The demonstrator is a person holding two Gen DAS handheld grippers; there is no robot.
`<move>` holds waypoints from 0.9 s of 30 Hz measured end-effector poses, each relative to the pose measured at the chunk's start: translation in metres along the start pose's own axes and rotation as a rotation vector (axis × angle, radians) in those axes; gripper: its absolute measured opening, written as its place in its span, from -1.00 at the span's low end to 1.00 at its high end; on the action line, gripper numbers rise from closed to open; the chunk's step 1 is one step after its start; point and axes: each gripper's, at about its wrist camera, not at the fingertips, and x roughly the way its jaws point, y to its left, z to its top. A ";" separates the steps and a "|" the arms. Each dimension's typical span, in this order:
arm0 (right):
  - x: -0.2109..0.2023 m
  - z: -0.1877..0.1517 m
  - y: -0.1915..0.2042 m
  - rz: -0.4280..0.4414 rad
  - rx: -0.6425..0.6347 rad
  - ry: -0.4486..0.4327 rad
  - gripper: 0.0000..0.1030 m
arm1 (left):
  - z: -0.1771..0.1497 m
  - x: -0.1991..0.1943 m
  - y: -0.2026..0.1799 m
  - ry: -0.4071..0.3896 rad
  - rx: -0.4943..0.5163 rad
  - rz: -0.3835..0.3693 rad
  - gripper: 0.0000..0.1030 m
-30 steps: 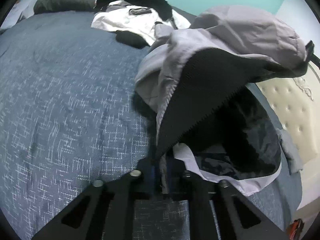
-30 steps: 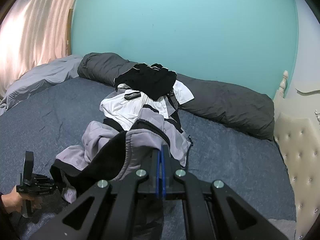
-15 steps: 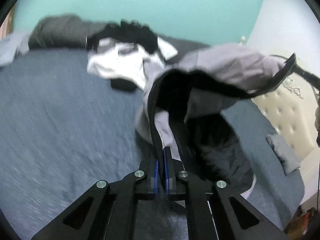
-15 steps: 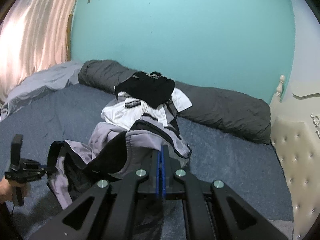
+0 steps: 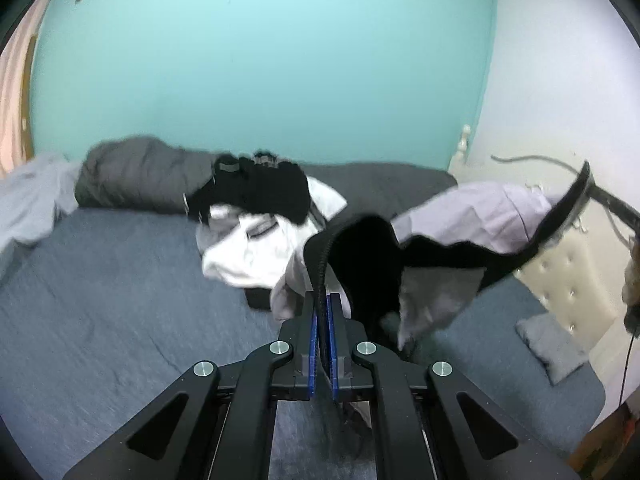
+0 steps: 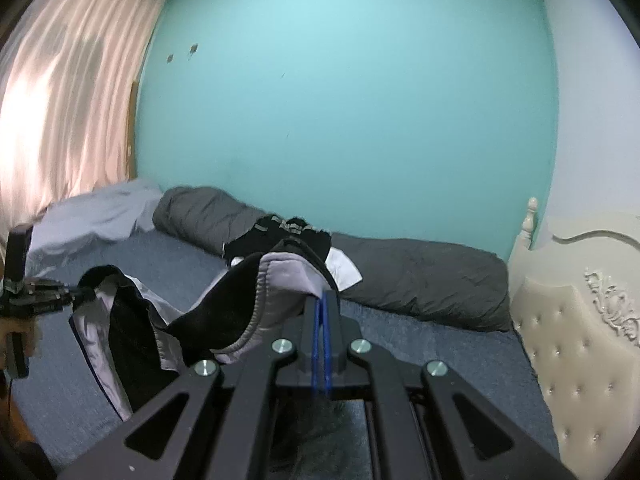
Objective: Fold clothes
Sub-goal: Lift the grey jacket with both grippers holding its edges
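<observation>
Both claws are clenched on one garment: the left gripper (image 5: 322, 300) pinches the black ribbed edge of a grey jacket (image 5: 472, 220) between its blue pads, and the right gripper (image 6: 321, 296) clamps the same jacket (image 6: 280, 276) at a grey fold near its hem. Between the two claws the jacket hangs stretched in the air, black lining showing, sagging in the middle above the bed (image 5: 100, 280).

Beneath and ahead of both claws spreads the blue-grey bedspread. Beyond it, along the teal wall (image 6: 340, 100), lies a long dark grey rolled duvet (image 6: 420, 276). Left of the right claw hang pale pink curtains (image 6: 68, 92), with a light grey pillow (image 6: 96, 216) below them. To its right stands a cream tufted headboard (image 6: 580, 340).

Straight ahead of the left claw sits a heap of other clothes: a white garment (image 5: 256, 252) with a black one (image 5: 256, 188) on top. Right of that claw, a small grey cloth (image 5: 552, 344) lies on the bedspread near the headboard.
</observation>
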 end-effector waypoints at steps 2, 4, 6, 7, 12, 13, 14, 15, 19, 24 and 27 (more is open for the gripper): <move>-0.016 0.012 -0.004 -0.016 -0.002 -0.017 -0.98 | 0.027 -0.020 -0.004 -0.026 0.017 0.007 -0.92; -0.034 0.023 -0.006 -0.026 -0.003 -0.037 -0.98 | 0.046 -0.040 -0.008 -0.047 0.029 0.011 -0.92; -0.052 0.034 -0.008 -0.035 -0.003 -0.059 -0.98 | 0.063 -0.061 -0.013 -0.065 0.038 0.014 -0.93; -0.061 0.039 -0.009 -0.040 -0.003 -0.070 -0.98 | 0.071 -0.070 -0.015 -0.073 0.044 0.014 -0.93; -0.107 0.066 -0.013 -0.064 -0.003 -0.123 -0.98 | 0.096 -0.117 -0.031 -0.118 0.096 0.021 -0.94; -0.114 0.070 -0.013 -0.066 -0.004 -0.130 -0.98 | 0.101 -0.126 -0.034 -0.127 0.100 0.020 -0.95; -0.121 0.071 -0.012 -0.067 -0.004 -0.134 -0.98 | 0.105 -0.137 -0.036 -0.137 0.105 0.017 -0.95; -0.127 0.071 -0.011 -0.069 -0.005 -0.138 -0.98 | 0.108 -0.148 -0.039 -0.150 0.111 0.012 -0.95; -0.151 0.073 -0.007 -0.075 -0.008 -0.154 -0.98 | 0.111 -0.177 -0.046 -0.167 0.117 0.003 -0.95; -0.181 0.076 -0.003 -0.083 -0.011 -0.173 -0.98 | 0.109 -0.206 -0.053 -0.190 0.119 0.008 -0.95; -0.199 0.077 0.000 -0.087 -0.013 -0.185 -0.98 | 0.108 -0.226 -0.056 -0.210 0.118 0.021 -0.95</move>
